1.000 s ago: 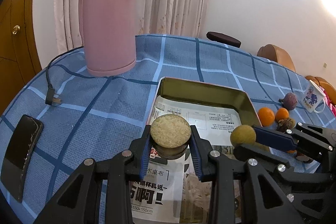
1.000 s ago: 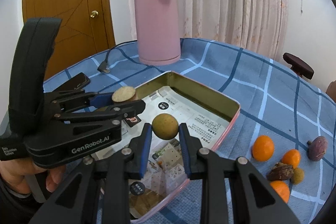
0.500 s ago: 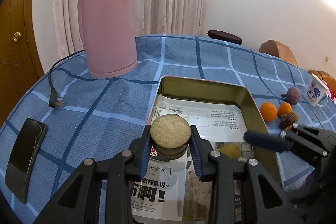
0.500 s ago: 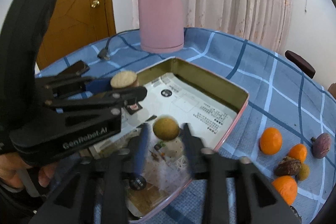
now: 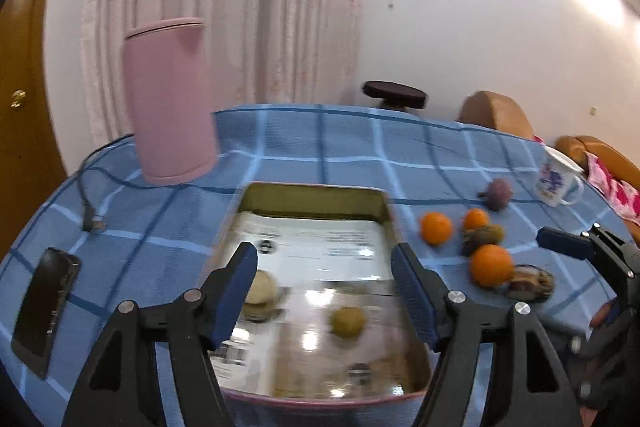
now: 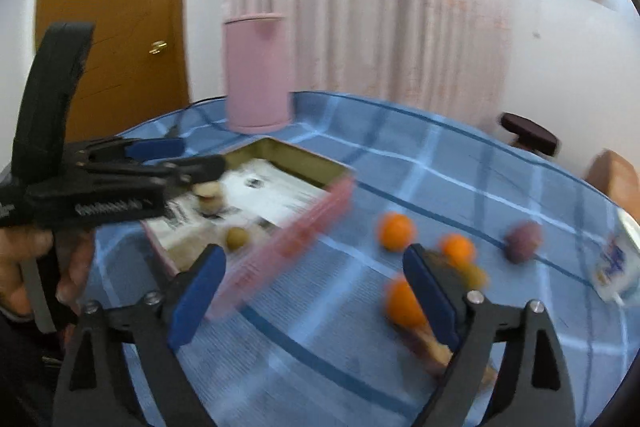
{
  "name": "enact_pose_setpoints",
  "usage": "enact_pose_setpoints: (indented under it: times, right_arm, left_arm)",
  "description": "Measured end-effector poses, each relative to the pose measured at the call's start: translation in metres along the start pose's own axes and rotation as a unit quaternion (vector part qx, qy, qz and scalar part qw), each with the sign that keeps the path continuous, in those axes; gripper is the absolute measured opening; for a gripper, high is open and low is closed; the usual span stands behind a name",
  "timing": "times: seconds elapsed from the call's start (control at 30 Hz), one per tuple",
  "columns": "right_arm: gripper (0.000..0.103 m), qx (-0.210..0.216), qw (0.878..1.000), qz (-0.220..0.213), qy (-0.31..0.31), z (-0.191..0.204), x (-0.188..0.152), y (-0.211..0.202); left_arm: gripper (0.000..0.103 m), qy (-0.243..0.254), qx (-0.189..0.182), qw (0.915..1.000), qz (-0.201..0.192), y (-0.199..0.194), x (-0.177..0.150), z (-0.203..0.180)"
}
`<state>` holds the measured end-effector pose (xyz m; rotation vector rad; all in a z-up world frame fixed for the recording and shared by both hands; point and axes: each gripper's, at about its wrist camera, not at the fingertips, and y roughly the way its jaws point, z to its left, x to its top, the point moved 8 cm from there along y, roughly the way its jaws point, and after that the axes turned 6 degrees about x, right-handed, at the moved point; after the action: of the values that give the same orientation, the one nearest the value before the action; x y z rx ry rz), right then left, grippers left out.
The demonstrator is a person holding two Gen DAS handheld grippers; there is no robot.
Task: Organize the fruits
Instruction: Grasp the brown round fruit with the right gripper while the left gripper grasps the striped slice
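Note:
A metal tin (image 5: 384,203) lined with printed paper sits on the blue checked cloth. Inside it lie a tan cut fruit (image 5: 261,291) and a round yellow-brown fruit (image 5: 349,321); both also show in the right wrist view, the cut fruit (image 6: 208,195) and the round one (image 6: 237,238). My left gripper (image 5: 323,291) is open and empty above the tin. My right gripper (image 6: 314,291) is open and empty over the cloth right of the tin (image 6: 312,227). Oranges (image 5: 491,264) and dark fruits (image 5: 496,193) lie to the right.
A pink kettle (image 5: 170,99) stands at the back left, its cord (image 5: 90,215) trailing forward. A black phone (image 5: 44,307) lies at the left edge. A white mug (image 5: 558,183) stands at the far right. An orange (image 6: 402,303) lies by my right finger.
Both grippers have opened and let go: the cut fruit and the round fruit now lie in the tin. Both grippers have pulled back, the right one swinging right toward the loose fruits.

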<state>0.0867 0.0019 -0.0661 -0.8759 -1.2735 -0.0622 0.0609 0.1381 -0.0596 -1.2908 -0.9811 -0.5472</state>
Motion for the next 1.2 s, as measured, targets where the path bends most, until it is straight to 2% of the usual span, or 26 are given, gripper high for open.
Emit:
enact_pose_setpoints:
  times: [0.07, 0.23, 0.3, 0.53, 0.63, 0.73, 0.8, 0.83, 0.97, 1.1, 1.2]
  right_arm:
    - [0.092, -0.043, 0.999, 0.007, 0.013, -0.028, -0.016, -0.013]
    - [0.090, -0.087, 0.995, 0.025, 0.038, -0.069, -0.042, -0.032]
    - [0.081, -0.095, 0.994, 0.033, 0.042, -0.078, -0.049, -0.033]
    - [0.064, -0.069, 0.994, 0.066, 0.057, -0.081, -0.064, -0.017]
    - [0.062, -0.039, 0.994, 0.078, 0.073, -0.081, -0.068, -0.011]
    - [0.059, -0.028, 0.992, 0.089, 0.084, -0.084, -0.071, -0.004]
    - [0.047, -0.022, 0.991, 0.096, 0.090, -0.086, -0.071, 0.000]
    - [0.047, -0.021, 0.991, 0.097, 0.092, -0.086, -0.071, 0.001]
    - [0.046, -0.052, 0.992, 0.082, 0.082, -0.088, -0.070, -0.008]
    - [0.046, -0.092, 0.988, 0.066, 0.104, -0.111, -0.073, -0.022]
    - [0.046, -0.097, 0.986, 0.062, 0.122, -0.125, -0.077, -0.029]
  left_arm:
    - [0.071, 0.009, -0.011, 0.9999, 0.003, 0.001, -0.001, -0.016]
    - [0.071, 0.045, -0.038, 0.9981, 0.017, 0.004, -0.011, -0.059]
    - [0.071, 0.056, -0.043, 0.9973, 0.020, 0.005, -0.014, -0.071]
    - [0.071, 0.072, -0.058, 0.9952, 0.033, 0.009, -0.022, -0.093]
    - [0.071, 0.075, -0.063, 0.9944, 0.038, 0.012, -0.025, -0.100]
    - [0.071, 0.076, -0.073, 0.9934, 0.045, 0.014, -0.029, -0.106]
    - [0.071, 0.079, -0.078, 0.9927, 0.048, 0.014, -0.031, -0.110]
    - [0.071, 0.082, -0.079, 0.9922, 0.049, 0.014, -0.032, -0.113]
    - [0.071, 0.094, -0.086, 0.9906, 0.050, 0.014, -0.034, -0.124]
    - [0.071, 0.108, -0.106, 0.9869, 0.056, 0.014, -0.037, -0.145]
    - [0.071, 0.117, -0.121, 0.9837, 0.062, 0.015, -0.040, -0.163]
